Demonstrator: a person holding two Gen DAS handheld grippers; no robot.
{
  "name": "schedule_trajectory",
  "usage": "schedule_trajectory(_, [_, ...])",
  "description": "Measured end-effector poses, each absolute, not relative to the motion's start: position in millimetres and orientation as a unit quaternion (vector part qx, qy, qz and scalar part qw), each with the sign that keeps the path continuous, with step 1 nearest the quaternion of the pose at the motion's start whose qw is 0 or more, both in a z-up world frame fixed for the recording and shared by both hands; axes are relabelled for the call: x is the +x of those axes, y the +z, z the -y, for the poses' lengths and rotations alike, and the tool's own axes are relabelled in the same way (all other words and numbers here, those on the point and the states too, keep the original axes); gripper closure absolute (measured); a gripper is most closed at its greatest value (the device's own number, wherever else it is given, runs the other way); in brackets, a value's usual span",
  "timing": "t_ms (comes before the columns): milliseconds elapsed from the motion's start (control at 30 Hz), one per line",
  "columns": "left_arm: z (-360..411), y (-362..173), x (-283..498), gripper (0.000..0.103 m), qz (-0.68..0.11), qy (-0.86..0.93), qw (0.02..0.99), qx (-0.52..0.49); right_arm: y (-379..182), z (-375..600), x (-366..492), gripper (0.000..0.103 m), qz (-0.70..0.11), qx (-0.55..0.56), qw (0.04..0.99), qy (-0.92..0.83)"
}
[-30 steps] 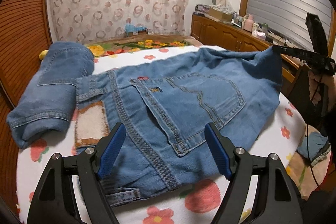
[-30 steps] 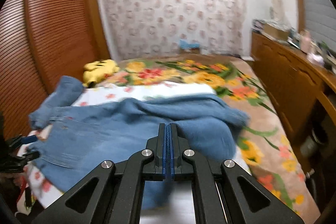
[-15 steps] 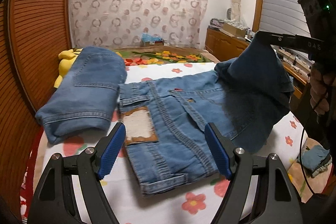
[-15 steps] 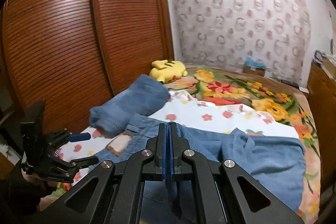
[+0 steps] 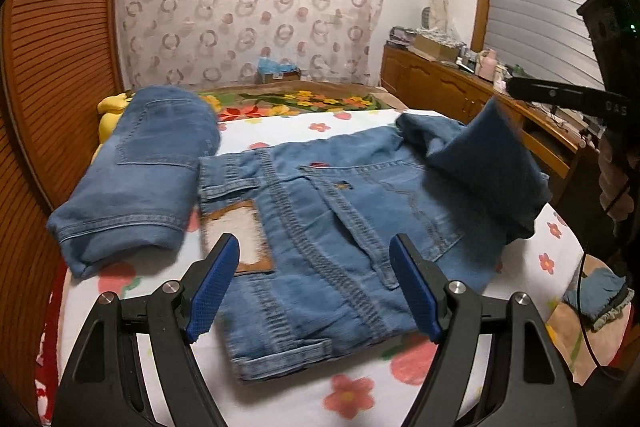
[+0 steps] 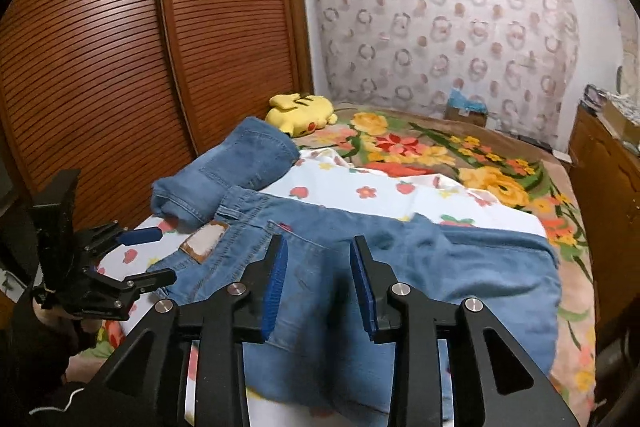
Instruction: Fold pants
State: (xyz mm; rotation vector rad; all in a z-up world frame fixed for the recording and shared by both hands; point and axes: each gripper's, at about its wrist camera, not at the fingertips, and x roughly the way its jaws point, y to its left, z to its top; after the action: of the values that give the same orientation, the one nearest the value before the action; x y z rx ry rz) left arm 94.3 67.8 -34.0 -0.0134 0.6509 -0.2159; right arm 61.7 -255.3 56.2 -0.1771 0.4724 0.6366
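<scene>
The jeans (image 5: pixel 340 235) I am folding lie across the white flowered sheet (image 5: pixel 360 399) of the bed, filling the middle of the left wrist view, back side up, with the waistband and its pale leather patch (image 5: pixel 236 239) toward the lower left of that frame. The leg end is doubled over onto the seat at the right of the frame, a darker flap (image 5: pixel 480 163) of denim still slumped and blurred.

My left hand-held gripper (image 5: pixel 316 291) hovers above the waistband with its blue pads well apart and nothing between them. My right hand-held gripper (image 6: pixel 320 287) sits at the bottom centre of the right wrist view; its jaws have just been opening and now stand parted, the pads clear of the cloth. The denim I see through the gap lies beneath them, not pinched. In the left wrist view one dark finger of that right hand-held gripper juts in from the right edge, just above the folded flap.

A second pair of jeans (image 5: pixel 136 175), already folded into a bundle, rests at the left of the left wrist view, just beside the waistband. Beyond it, in the right wrist view, a yellow plush toy (image 6: pixel 300 111) lies on the bright floral blanket (image 6: pixel 440 151) against the brown slatted wardrobe doors (image 6: pixel 120 47).
</scene>
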Motion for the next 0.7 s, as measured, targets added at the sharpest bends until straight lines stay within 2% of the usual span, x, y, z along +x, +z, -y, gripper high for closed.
schedule_trajectory(200, [-40.9, -32.5, 104.4, 0.025, -0.322, -0.128, 0.938, 0.008, 32.7, 269.1, 47.2, 0.059, -0.225, -0.08, 0.934, 0.267])
schedule_trajectory(500, [-5.8, -39.2, 113.4, 0.025, -0.334, -0.156, 0.929, 0.027, -7.5, 262.3, 34.8, 0.058, -0.272, -0.063, 0.934, 0.221])
schedule_trajectory(700, [-0.6, -45.0, 114.1, 0.025, -0.345, -0.161, 0.924, 0.029, -13.9, 241.4, 30.3, 0.058, -0.294, -0.049, 0.924, 0.24])
